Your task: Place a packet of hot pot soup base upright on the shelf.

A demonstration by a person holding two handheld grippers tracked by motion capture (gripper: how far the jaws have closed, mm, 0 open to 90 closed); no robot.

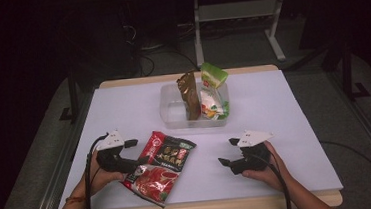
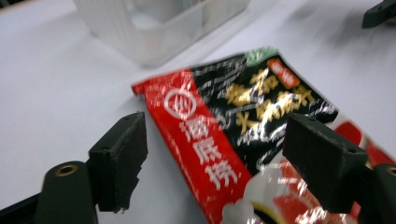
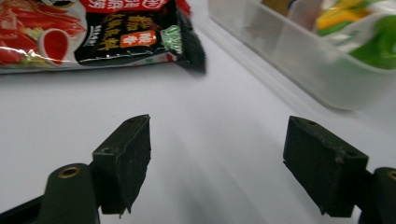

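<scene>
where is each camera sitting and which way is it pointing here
High view: above the person's side of the white table, looking forward and down; both forearms, left tongs and right tongs show.
Left gripper view: rides the left tongs, looking along open jaws at the red-and-black sauce packet.
Right gripper view: rides the right tongs, looking across bare table between open jaws.
Shared: both gripper views show the packet and the clear plastic bin.

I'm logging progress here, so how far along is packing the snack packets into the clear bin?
Two packets already stand in the clear bin. The red and black packet lies flat on the table, between the open left gripper jaws, ungripped. Left: grasp and bin it.
</scene>
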